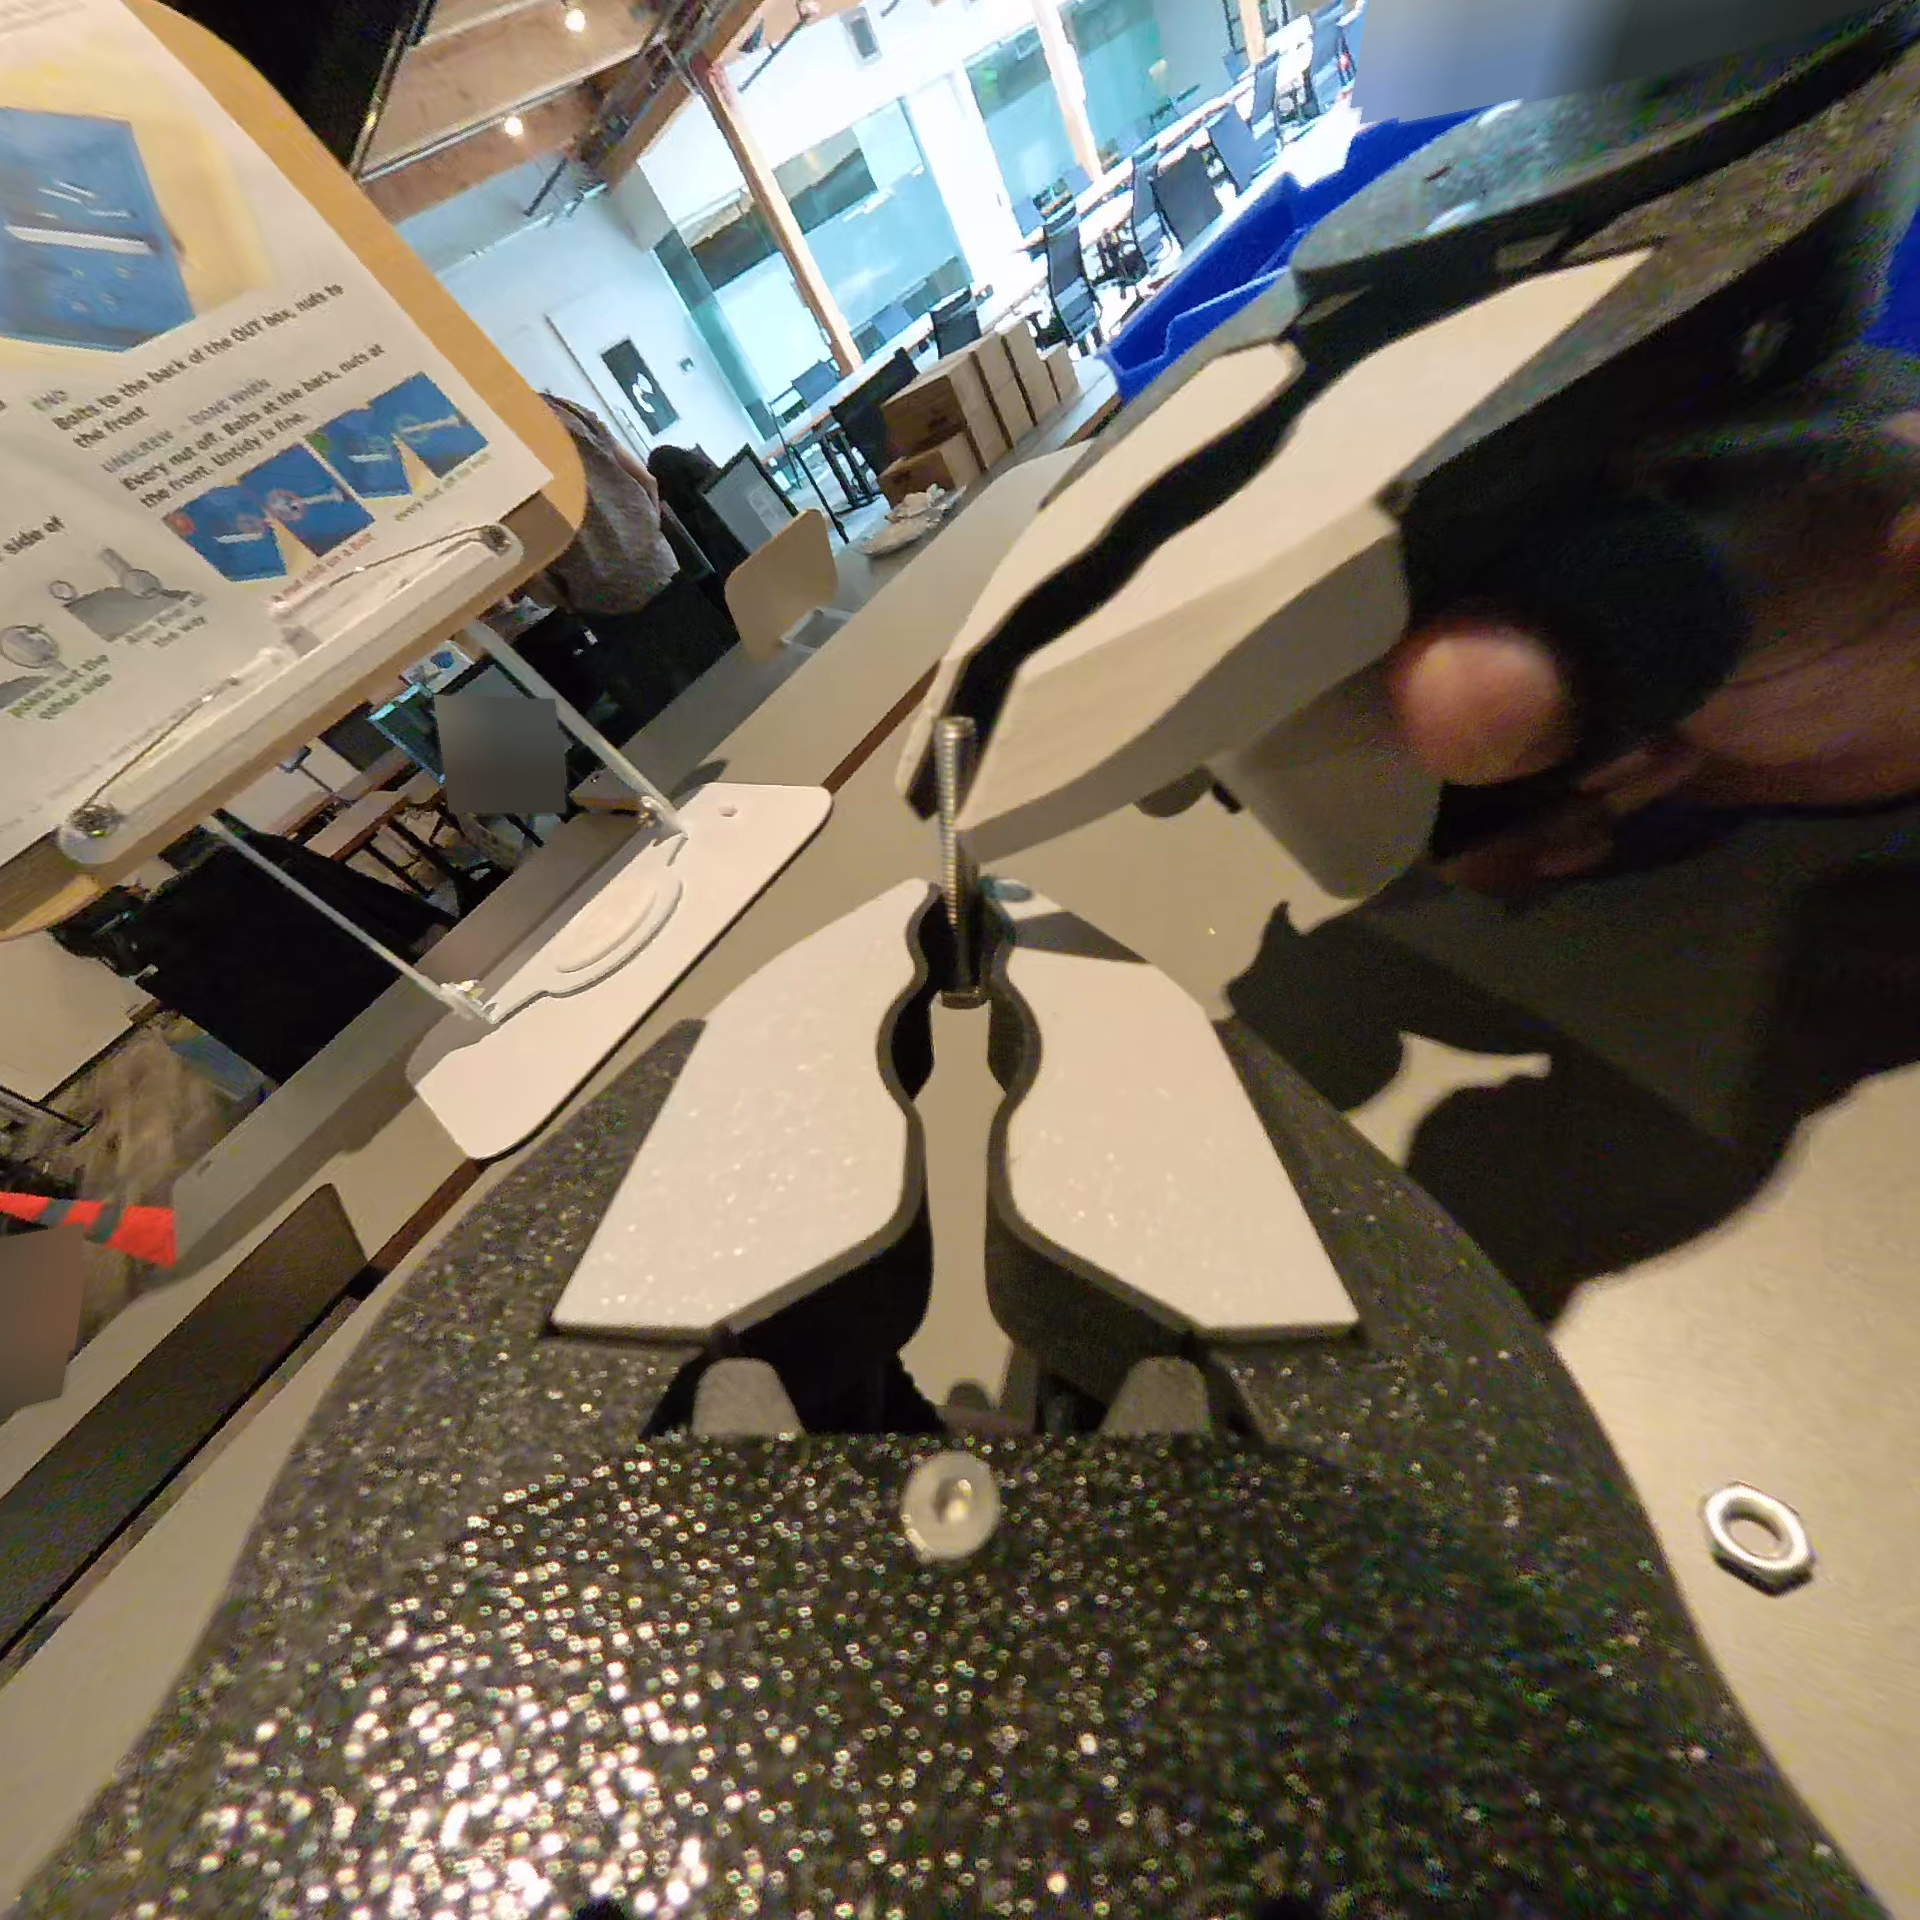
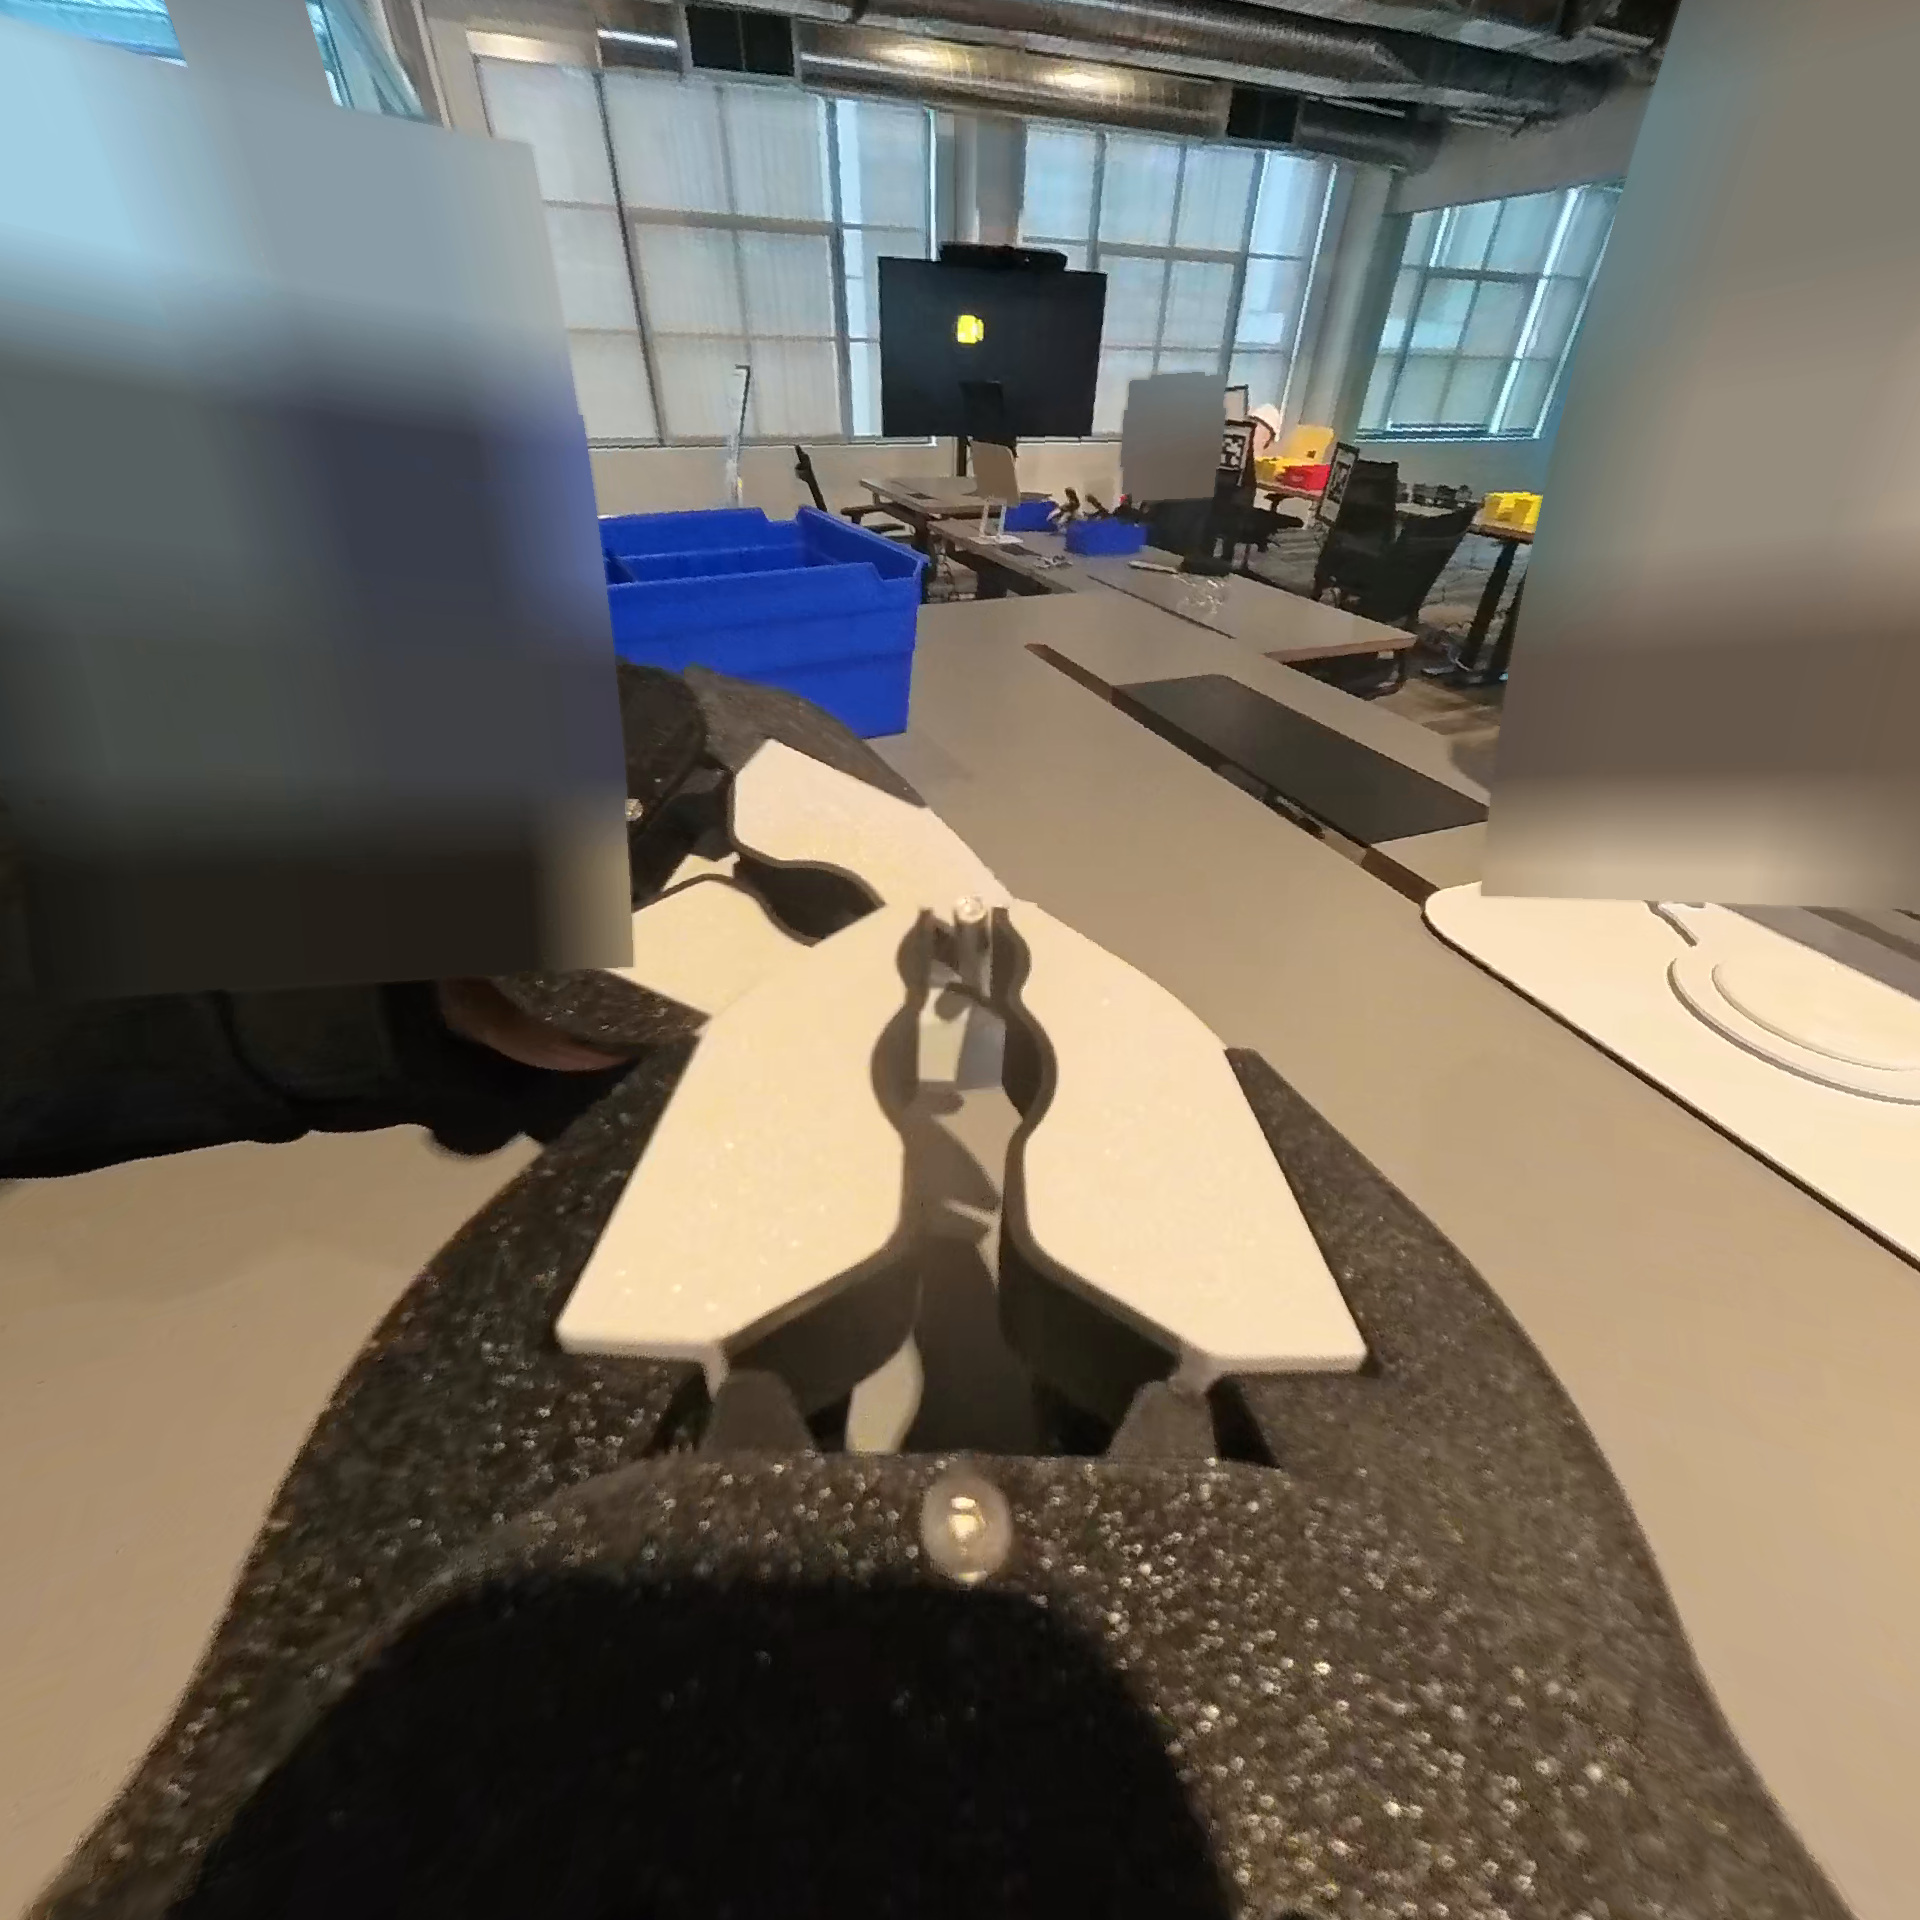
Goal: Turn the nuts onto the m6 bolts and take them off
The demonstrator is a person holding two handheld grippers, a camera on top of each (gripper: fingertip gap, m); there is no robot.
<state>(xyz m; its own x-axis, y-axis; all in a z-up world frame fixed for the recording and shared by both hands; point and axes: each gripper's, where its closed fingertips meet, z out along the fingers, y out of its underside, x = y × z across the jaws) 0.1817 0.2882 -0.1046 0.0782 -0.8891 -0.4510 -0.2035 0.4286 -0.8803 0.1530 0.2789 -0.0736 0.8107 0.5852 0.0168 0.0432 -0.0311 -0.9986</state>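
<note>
A thin silver M6 bolt [image 1: 954, 831] stands upright above the grey table. My left gripper [image 1: 961, 925] is shut on its lower end, near the head. My right gripper [image 1: 928, 795] comes in from the upper right and is shut on the threaded upper part. In the right wrist view the bolt's tip [image 2: 971, 914] shows between the tips of my right gripper [image 2: 961, 930], with the left gripper [image 2: 810, 852] just behind on the left. Whether a nut sits between the right fingers is hidden. A loose silver nut [image 1: 1756, 1550] lies on the table to the right of the left gripper.
A wooden stand with an instruction sheet [image 1: 260, 416] rises at the left on a white base plate [image 1: 623, 987], which also shows in the right wrist view [image 2: 1714, 1039]. A blue bin [image 2: 758, 603] stands behind the grippers. A black mat [image 2: 1299, 748] lies farther back. Less than 4 cm separates the two grippers' tips.
</note>
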